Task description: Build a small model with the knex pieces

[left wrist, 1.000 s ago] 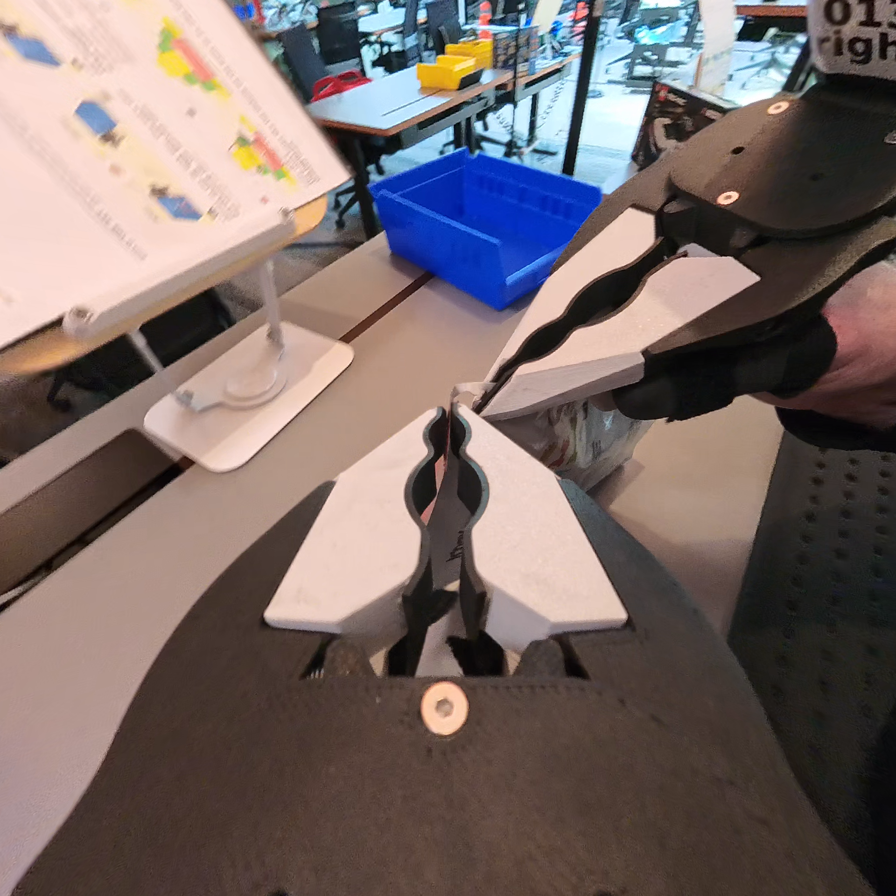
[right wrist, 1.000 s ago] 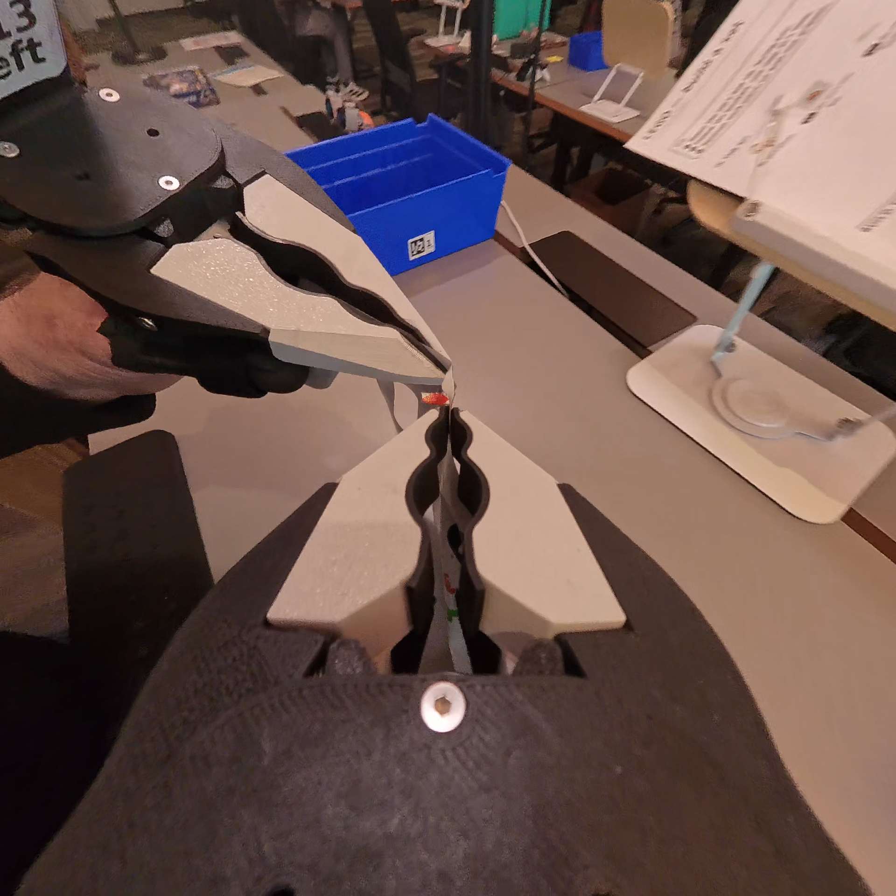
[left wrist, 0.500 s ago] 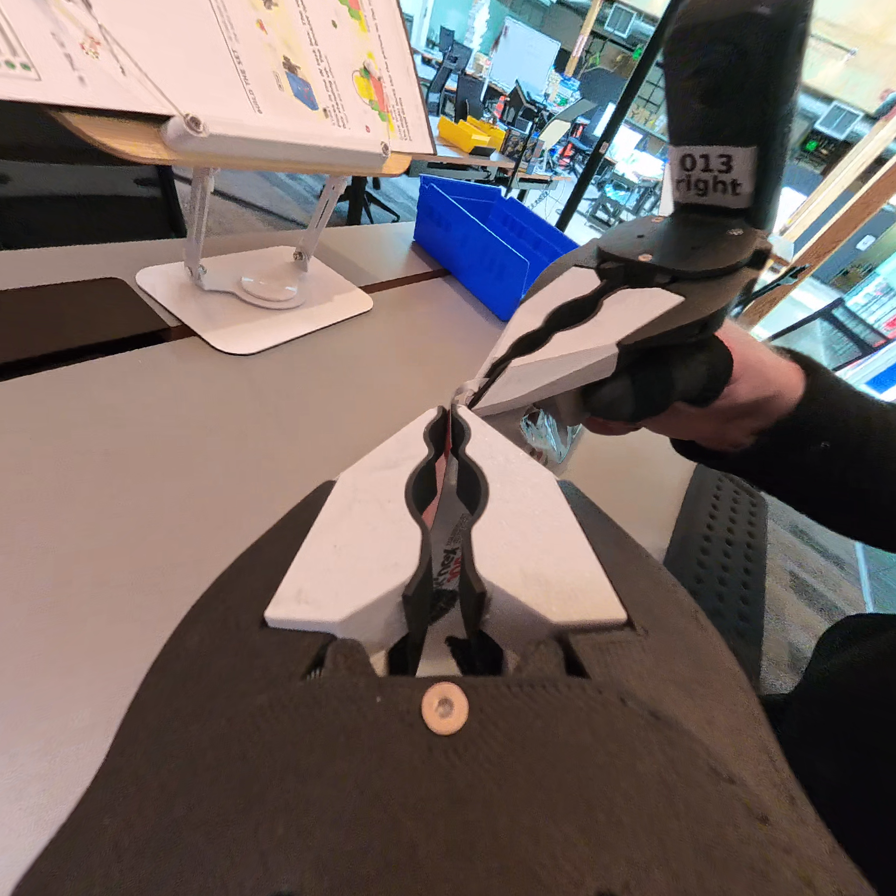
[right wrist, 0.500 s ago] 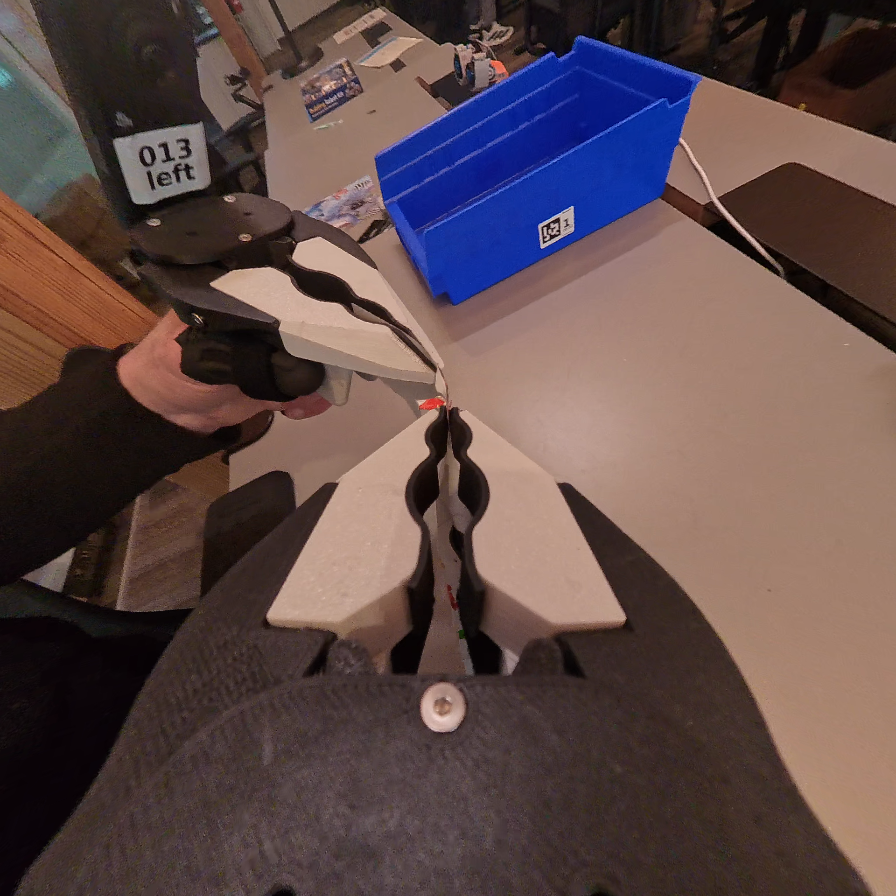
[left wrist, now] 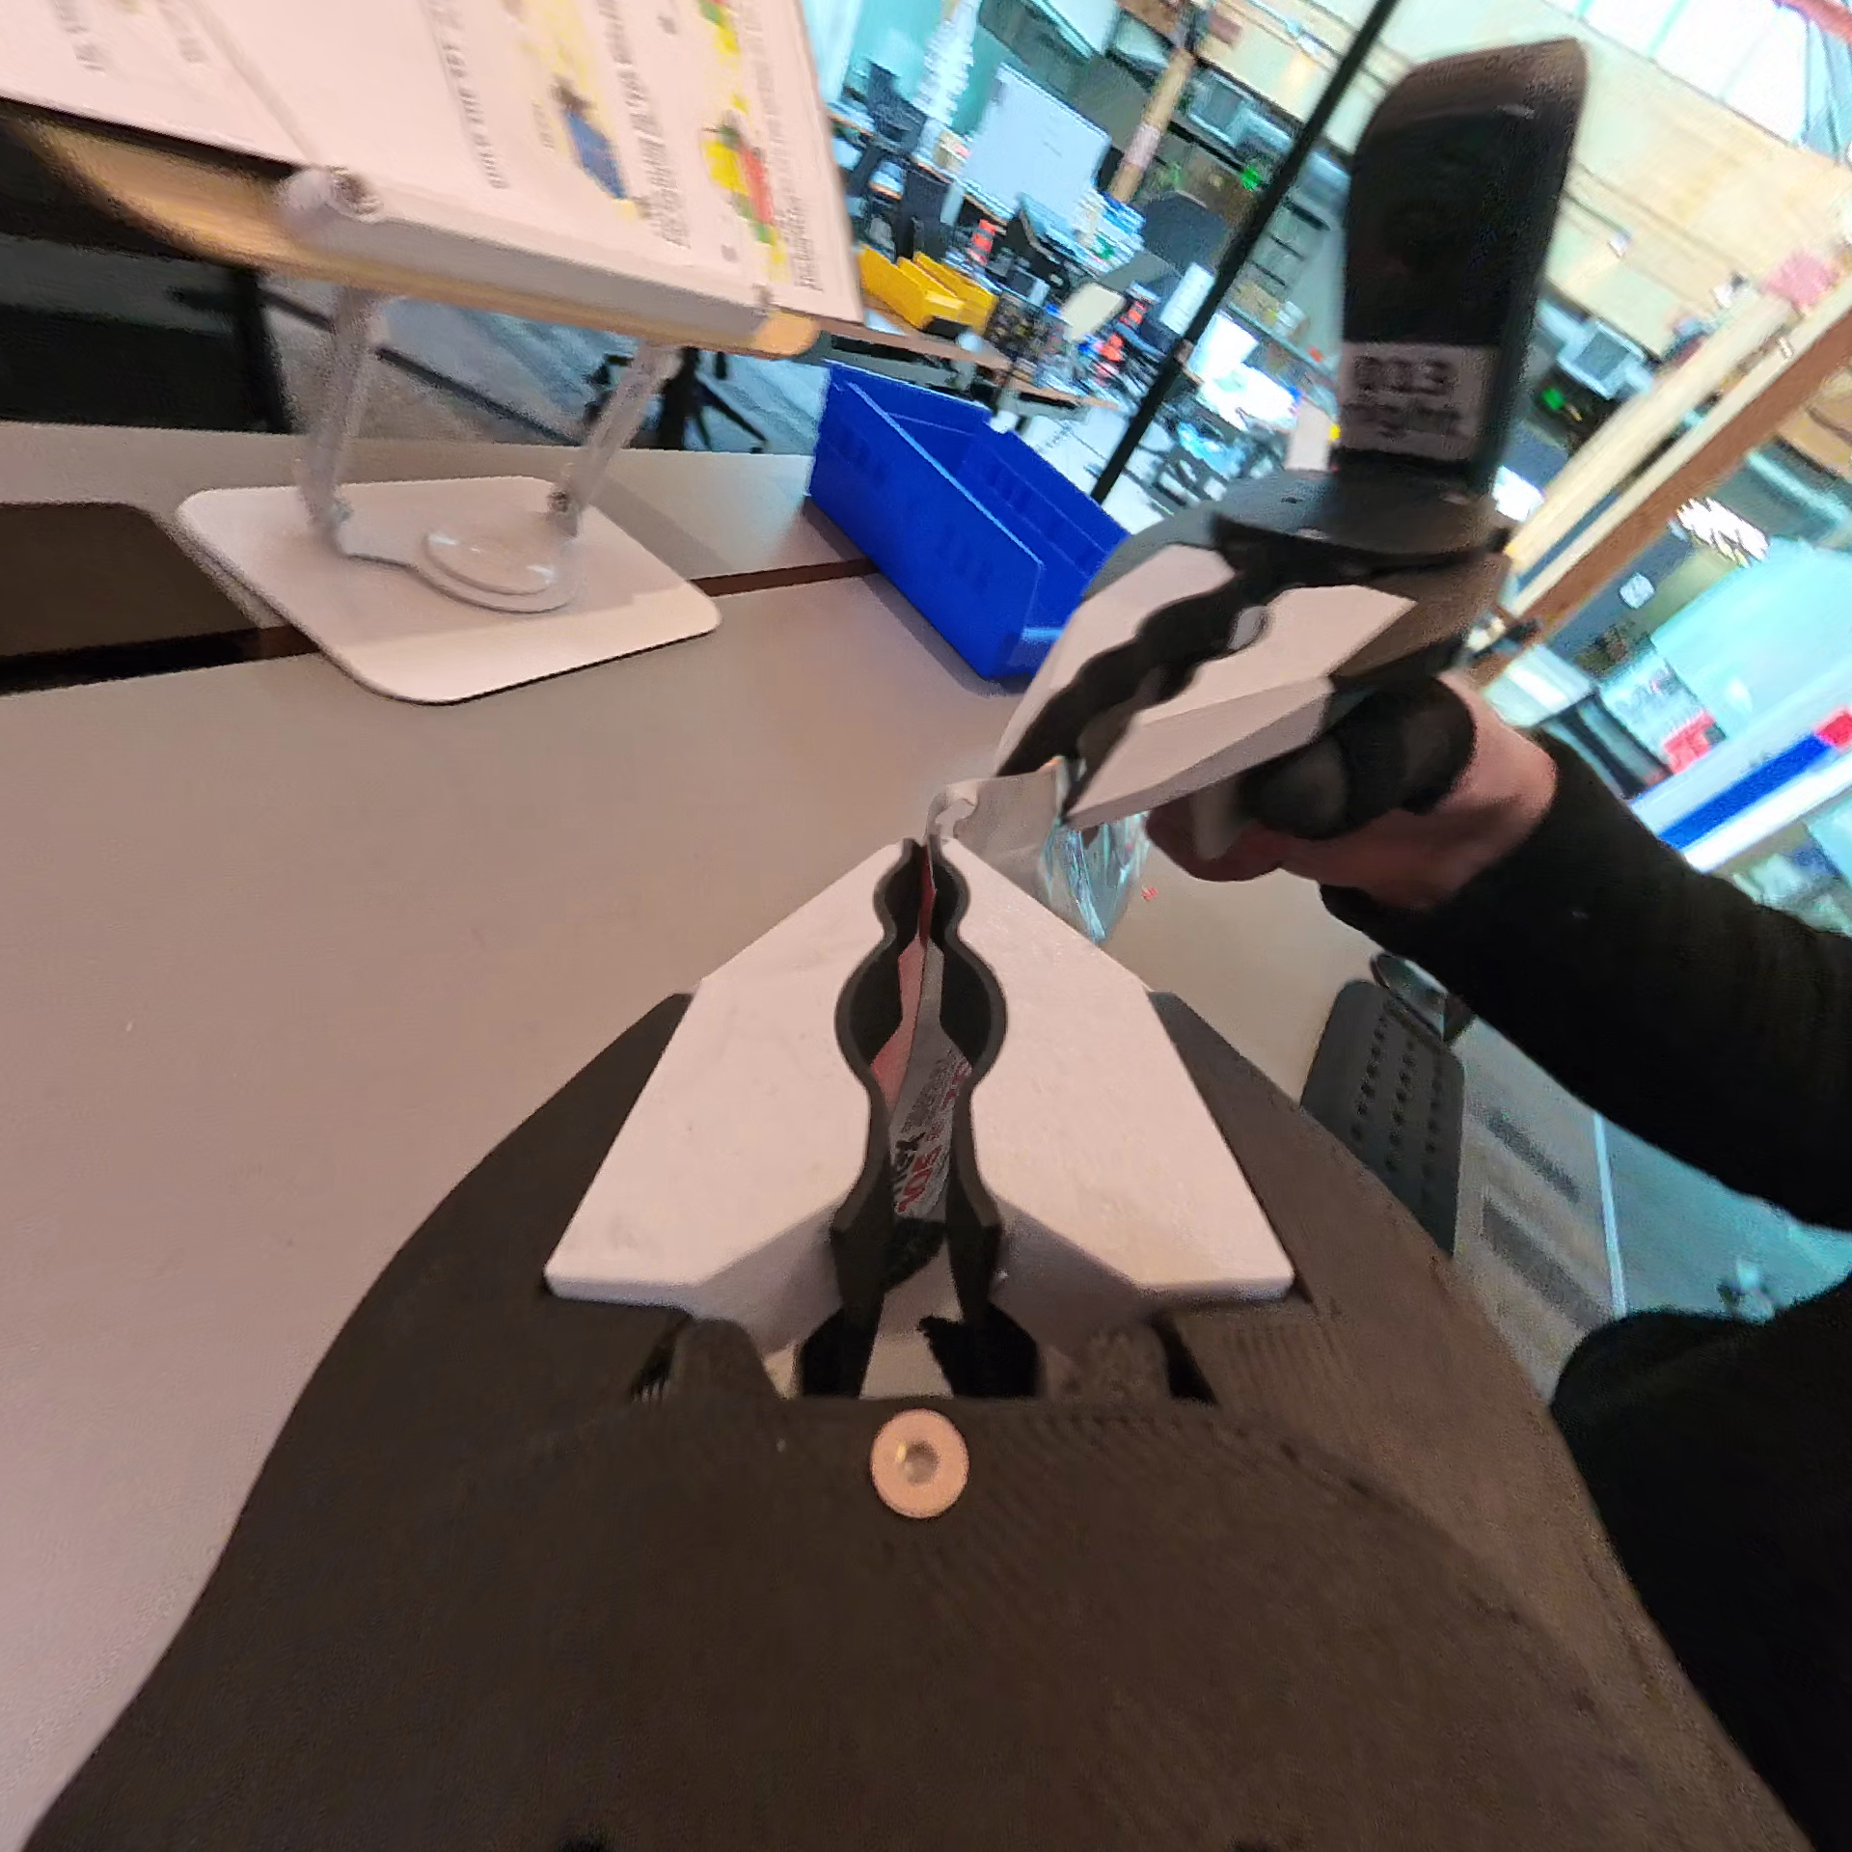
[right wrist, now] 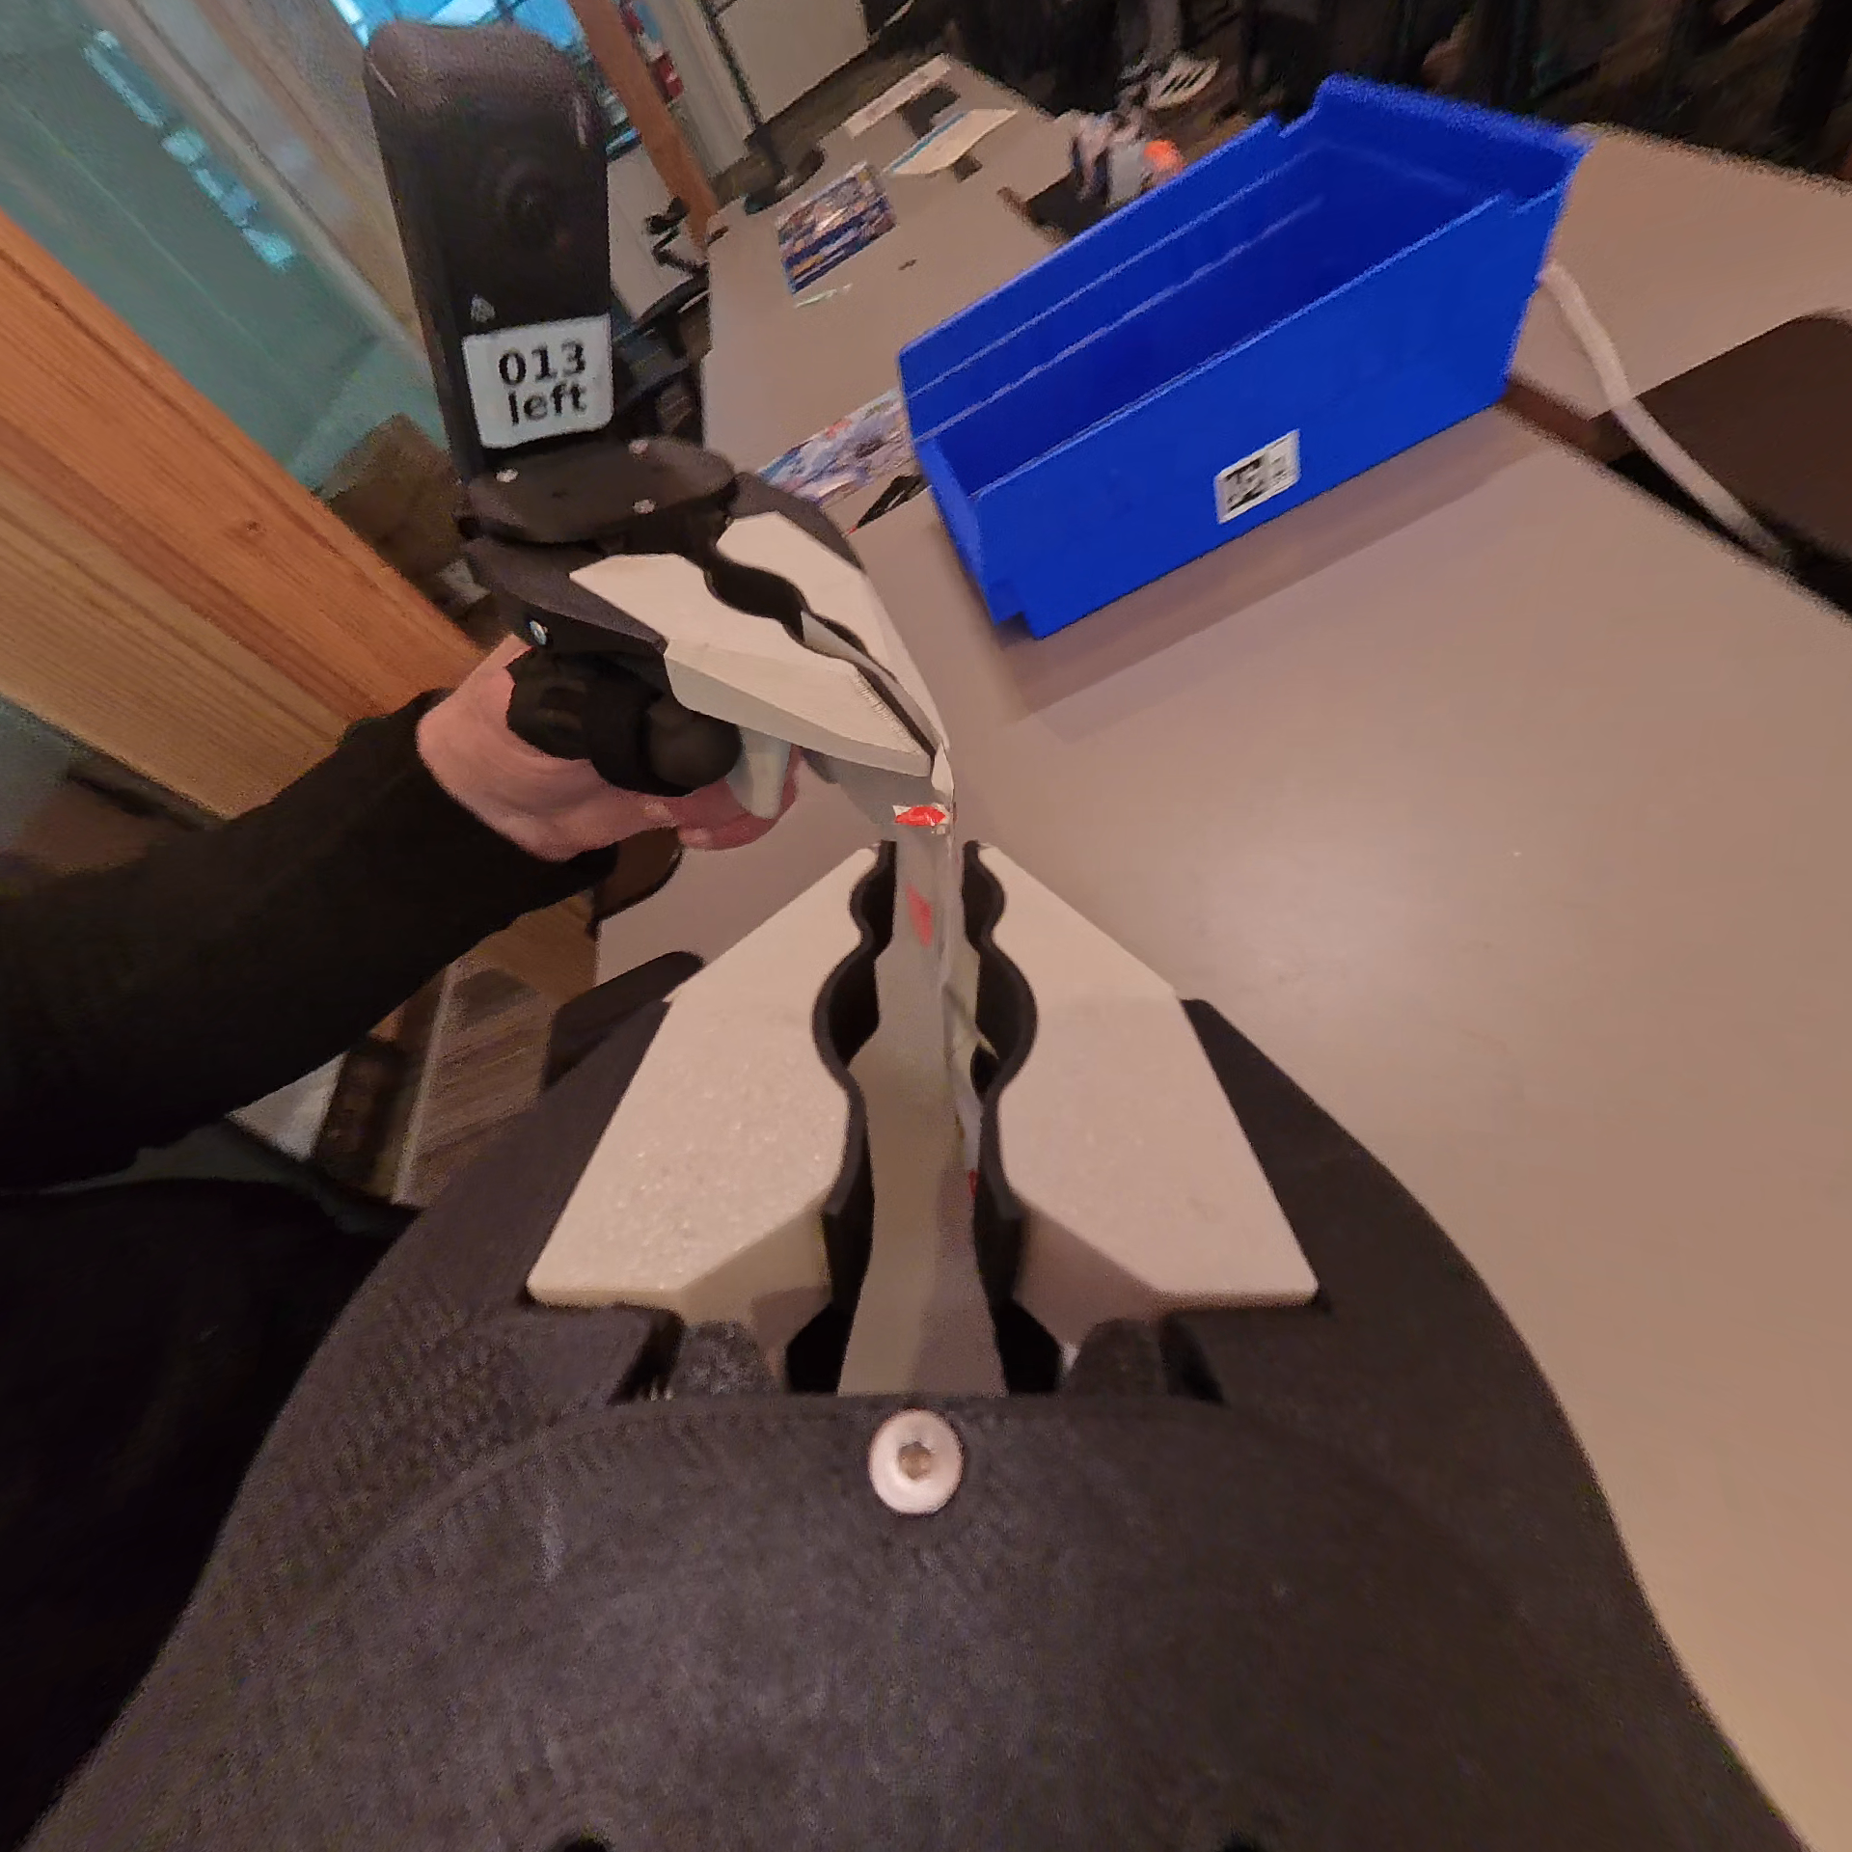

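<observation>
While both claws are raised above the grey desk [left wrist: 351, 902], they pinch the same thin packet [left wrist: 927, 1092] from two sides. It is a flat foil-like wrapper, silver and white with red and black print, and it looks crinkled near its lower part.

In the left wrist view the left claw [left wrist: 927, 852] is closed narrow on the packet; the wavy black inner pads press the wrapper between two white, grainy, wedge-shaped fingers [left wrist: 722, 1132]. Just past its tips, the right claw [left wrist: 1042, 787] comes in from the upper right, tilted down, and its tips grip a corner of the wrapper. A hand [left wrist: 1403, 812] in a dark sleeve holds its black handle.

In the right wrist view the right claw [right wrist: 927, 852] stands a little wider, and the packet [right wrist: 927, 922] runs as a pale strip along the gap, leaning to the right pad. Whether that pad really clamps it there, I cannot tell for sure. The left claw [right wrist: 937, 772] meets the strip at its far end, tips closed on it.

Beyond the packet a blue plastic bin [right wrist: 1253, 401] with ribbed inner walls sits on the desk. To the left of the bin, in the left wrist view, a white stand [left wrist: 451, 591] with a flat rounded base carries a tilted board with printed sheets [left wrist: 481, 130].
</observation>
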`<state>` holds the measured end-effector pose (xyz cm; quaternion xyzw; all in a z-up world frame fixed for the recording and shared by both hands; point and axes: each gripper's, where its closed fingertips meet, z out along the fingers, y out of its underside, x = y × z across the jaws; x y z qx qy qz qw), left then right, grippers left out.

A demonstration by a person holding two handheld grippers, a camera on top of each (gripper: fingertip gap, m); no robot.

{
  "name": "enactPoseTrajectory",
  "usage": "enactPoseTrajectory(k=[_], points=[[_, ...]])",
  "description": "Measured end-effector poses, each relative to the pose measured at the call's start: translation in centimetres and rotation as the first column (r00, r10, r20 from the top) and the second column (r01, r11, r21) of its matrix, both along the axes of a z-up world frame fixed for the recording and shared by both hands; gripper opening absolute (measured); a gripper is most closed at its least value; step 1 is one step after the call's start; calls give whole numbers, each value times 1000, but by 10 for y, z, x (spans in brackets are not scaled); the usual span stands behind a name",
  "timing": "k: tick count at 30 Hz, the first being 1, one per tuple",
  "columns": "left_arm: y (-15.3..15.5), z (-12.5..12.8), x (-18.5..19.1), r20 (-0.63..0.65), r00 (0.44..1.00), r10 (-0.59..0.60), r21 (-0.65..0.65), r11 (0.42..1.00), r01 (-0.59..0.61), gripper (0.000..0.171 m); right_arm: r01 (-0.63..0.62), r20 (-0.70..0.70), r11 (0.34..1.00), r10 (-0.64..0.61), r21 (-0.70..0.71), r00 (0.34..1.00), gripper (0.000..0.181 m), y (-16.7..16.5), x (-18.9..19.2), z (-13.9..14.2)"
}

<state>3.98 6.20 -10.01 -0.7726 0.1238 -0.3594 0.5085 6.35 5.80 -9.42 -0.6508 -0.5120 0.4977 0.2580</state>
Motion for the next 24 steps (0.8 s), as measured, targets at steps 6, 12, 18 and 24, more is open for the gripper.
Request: enactPoseTrajectory(k=[6,12,18,24], points=[[19,-24,-29,207,961,182,-154,976,-152,0,110,49,971,-123,214,991,42,23,12,-4],[32,-60,-57,207,923,323,-238,932,-273,0,47,132,961,-86,272,988,49,10,-3,-45],[24,-85,-70,151,933,327,-265,923,-280,0,34,199,974,-80,224,977,58,4,-16,-94],[19,-90,-94,34,927,374,-188,913,-362,38,72,206,975,-117,211,972,81,1,-23,-113]])
